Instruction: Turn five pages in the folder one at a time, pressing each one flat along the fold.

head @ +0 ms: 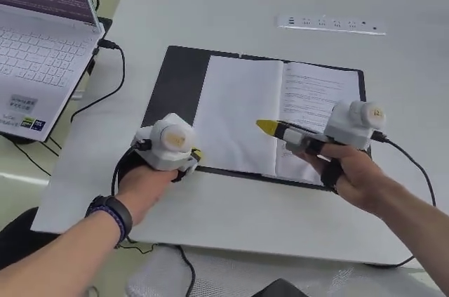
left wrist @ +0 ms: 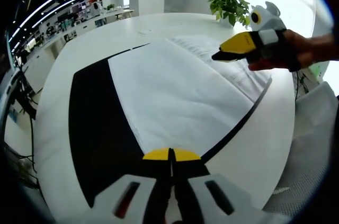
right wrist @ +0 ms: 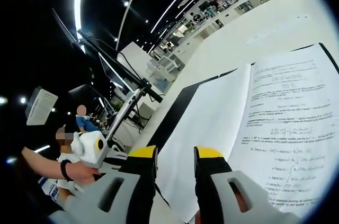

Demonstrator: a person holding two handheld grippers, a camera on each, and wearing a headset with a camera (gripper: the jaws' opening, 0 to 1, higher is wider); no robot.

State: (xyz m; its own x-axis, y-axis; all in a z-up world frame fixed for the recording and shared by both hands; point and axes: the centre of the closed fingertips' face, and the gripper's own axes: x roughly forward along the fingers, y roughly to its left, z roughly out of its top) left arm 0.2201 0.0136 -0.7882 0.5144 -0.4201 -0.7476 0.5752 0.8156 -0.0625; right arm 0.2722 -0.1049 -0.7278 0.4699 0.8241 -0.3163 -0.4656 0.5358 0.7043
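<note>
Left tongs [left wrist: 171, 155] and right tongs [right wrist: 177, 152] white, yellow-tipped; black cables [head: 410, 159]; dark wristband [head: 111, 211].

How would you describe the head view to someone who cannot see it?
A black folder lies open on a white table, blank page left, printed page right. The left tool is at its near edge, the yellow-tipped right tool near the fold.
</note>
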